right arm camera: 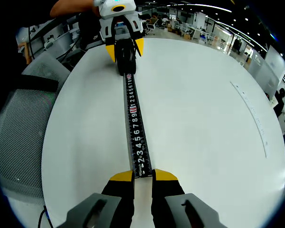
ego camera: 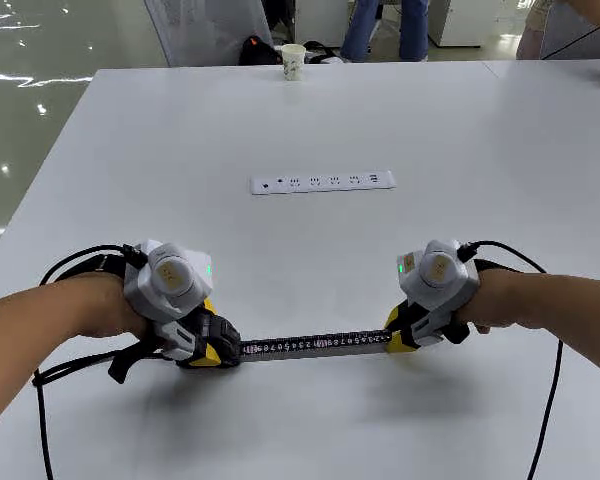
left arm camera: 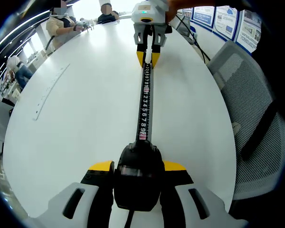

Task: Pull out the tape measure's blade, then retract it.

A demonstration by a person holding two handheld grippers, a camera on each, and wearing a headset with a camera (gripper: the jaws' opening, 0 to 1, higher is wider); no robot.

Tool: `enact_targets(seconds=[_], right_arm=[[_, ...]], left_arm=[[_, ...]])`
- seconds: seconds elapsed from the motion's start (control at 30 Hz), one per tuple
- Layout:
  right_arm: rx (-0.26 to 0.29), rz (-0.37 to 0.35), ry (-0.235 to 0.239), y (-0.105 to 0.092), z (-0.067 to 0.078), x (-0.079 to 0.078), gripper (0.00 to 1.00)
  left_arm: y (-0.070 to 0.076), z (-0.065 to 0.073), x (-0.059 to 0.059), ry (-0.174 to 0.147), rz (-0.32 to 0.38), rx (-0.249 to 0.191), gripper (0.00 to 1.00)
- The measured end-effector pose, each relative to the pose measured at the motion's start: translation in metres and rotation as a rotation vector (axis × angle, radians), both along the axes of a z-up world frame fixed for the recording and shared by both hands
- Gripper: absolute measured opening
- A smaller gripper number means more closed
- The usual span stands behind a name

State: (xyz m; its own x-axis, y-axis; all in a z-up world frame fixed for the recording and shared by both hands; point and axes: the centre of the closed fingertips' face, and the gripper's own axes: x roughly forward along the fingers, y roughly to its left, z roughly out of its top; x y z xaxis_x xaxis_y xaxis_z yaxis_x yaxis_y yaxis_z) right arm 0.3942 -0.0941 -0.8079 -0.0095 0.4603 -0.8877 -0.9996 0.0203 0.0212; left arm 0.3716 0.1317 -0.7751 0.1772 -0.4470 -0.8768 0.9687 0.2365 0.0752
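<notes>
A black tape measure case [ego camera: 220, 342] lies near the table's front edge, clamped in my left gripper [ego camera: 202, 345]. In the left gripper view the case [left arm camera: 137, 173] sits between the yellow-tipped jaws. Its black blade [ego camera: 315, 345] with white numbers stretches flat over the table to my right gripper [ego camera: 398, 335], which is shut on the blade's end. The right gripper view has the blade [right arm camera: 134, 128] running from my right gripper [right arm camera: 143, 176] to the far case [right arm camera: 125, 57]. In the left gripper view the blade [left arm camera: 145, 102] reaches the right gripper [left arm camera: 147, 59].
A white power strip [ego camera: 322, 182] lies mid-table, beyond the blade. A paper cup [ego camera: 293, 61] stands at the table's far edge. Black cables [ego camera: 50, 390] trail off both grippers. A mesh chair [left arm camera: 254, 118] stands beside the table. People are at the far side.
</notes>
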Motion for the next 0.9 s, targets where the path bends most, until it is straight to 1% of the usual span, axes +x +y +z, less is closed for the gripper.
enact_targets(seconds=[0.4,0.9], right_arm=[[-0.007,-0.011,-0.002,-0.01,0.0,0.001,0.1],[-0.008,-0.031,-0.002,-0.02,0.001,0.001,0.1]], left_arm=[[0.0,-0.001,0.001,-0.001,0.001,-0.001,0.32],[-0.001,0.001,-0.002,-0.002,0.002,0.003,0.32]])
